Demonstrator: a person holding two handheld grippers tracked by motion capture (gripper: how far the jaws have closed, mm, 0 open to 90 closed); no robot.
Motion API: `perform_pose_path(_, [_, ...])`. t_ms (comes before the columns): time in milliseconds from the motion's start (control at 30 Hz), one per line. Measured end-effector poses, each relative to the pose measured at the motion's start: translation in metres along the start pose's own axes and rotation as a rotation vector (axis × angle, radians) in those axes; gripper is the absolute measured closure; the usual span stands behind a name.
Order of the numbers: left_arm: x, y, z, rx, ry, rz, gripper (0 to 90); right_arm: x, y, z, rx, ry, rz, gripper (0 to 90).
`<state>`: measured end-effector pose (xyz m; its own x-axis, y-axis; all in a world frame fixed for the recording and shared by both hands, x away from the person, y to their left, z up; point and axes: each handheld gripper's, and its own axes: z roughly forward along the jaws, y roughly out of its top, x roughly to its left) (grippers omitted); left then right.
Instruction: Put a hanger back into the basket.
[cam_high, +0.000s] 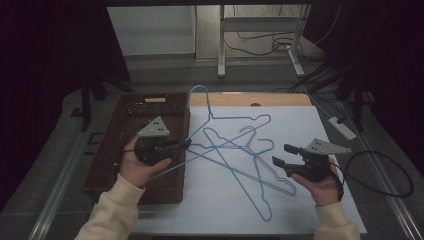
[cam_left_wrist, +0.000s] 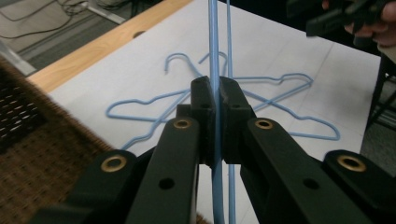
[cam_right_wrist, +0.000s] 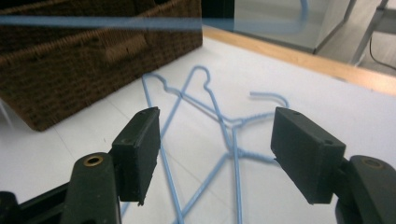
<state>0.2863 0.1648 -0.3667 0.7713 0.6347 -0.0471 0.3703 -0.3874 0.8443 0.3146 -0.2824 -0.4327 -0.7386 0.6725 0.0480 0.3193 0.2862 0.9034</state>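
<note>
Two tongs: left (cam_left_wrist: 215, 100) grips blue hanger (cam_left_wrist: 213, 42) — right (cam_right_wrist: 217, 156) agape over white table (cam_high: 300, 125).

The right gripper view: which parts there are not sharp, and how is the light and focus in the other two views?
Right gripper view: a blue wire crosses the top as a soft blur, the basket slightly soft, the lying hangers clearer. Left gripper view: the basket at left is smeared, the clamped hanger wire sharp. High view: dim, dark corners, white table sheet brightest.
</note>
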Motion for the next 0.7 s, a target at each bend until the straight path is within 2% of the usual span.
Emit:
perform_pose_path(267, [0.013,-0.015,-0.027,-0.025,0.061,-0.037,86.5,-0.004,-0.025,0.007,0.075,-0.004,0.026,33.3])
perform_pose_path(333, [0.016,-0.018,-0.032,-0.027,0.069,-0.046,86.4,-0.004,-0.028,0.007,0.082,-0.007,0.021,33.1])
perform_pose_path(533, [0.033,-0.034,-0.057,-0.043,0.127,-0.098,86.5,-0.003,-0.032,0.007,0.095,-0.014,0.013,32.5])
perform_pose_path(700, [0.047,-0.048,-0.076,-0.054,0.197,-0.147,86.4,-0.004,-0.034,0.007,0.102,-0.022,0.009,32.0])
